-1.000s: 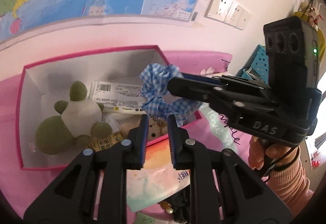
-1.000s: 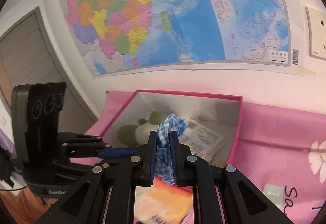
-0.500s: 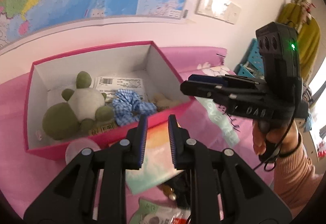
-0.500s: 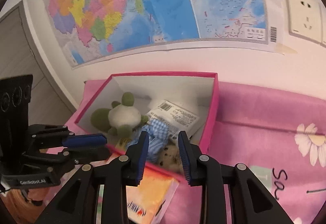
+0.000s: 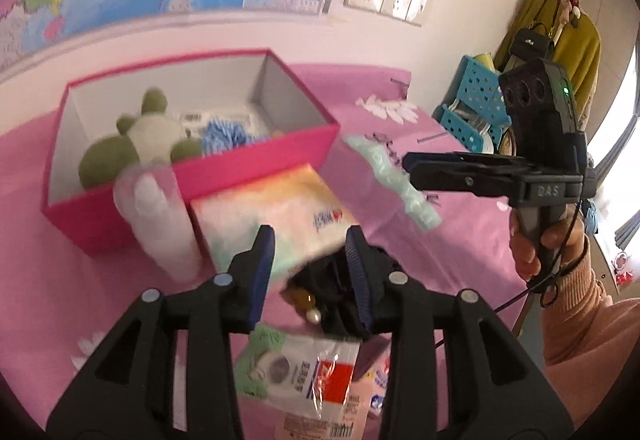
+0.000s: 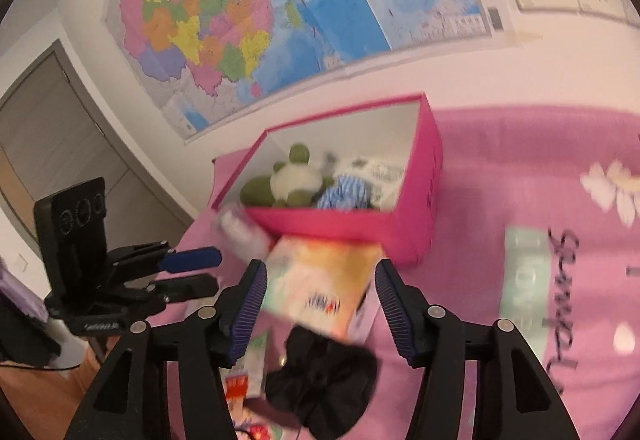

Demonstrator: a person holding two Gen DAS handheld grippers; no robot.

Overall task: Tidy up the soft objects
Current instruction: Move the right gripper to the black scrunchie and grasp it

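Observation:
A blue checked scrunchie point(image 5: 224, 133) point(image 6: 344, 193) lies inside the pink box point(image 5: 256, 155) point(image 6: 340, 226), beside a green and white plush point(image 5: 148, 131) point(image 6: 292, 179). A black scrunchie point(image 5: 332, 288) point(image 6: 324, 380) lies on the pink cloth in front of a pastel tissue pack point(image 5: 272, 215) point(image 6: 320, 288). My left gripper point(image 5: 310, 276) point(image 6: 218, 270) hovers over the black scrunchie, its jaws opening, with nothing pressed between them. The jaws of my right gripper point(image 6: 320, 304) point(image 5: 406, 163) are also opening, with nothing gripped between them; they frame the tissue pack.
A translucent bottle point(image 5: 160, 224) point(image 6: 240, 232) stands against the box's front. A teal packet point(image 5: 392, 179) point(image 6: 524, 280) lies to the right on the cloth. A snack packet point(image 5: 304, 368) lies nearest me. A blue basket point(image 5: 472, 103) stands at the far right, a map hangs on the wall.
The right gripper let go of the blue checked scrunchie, which now lies in the box. Both grippers drew back from the box and sank. Both pairs of jaws widened.

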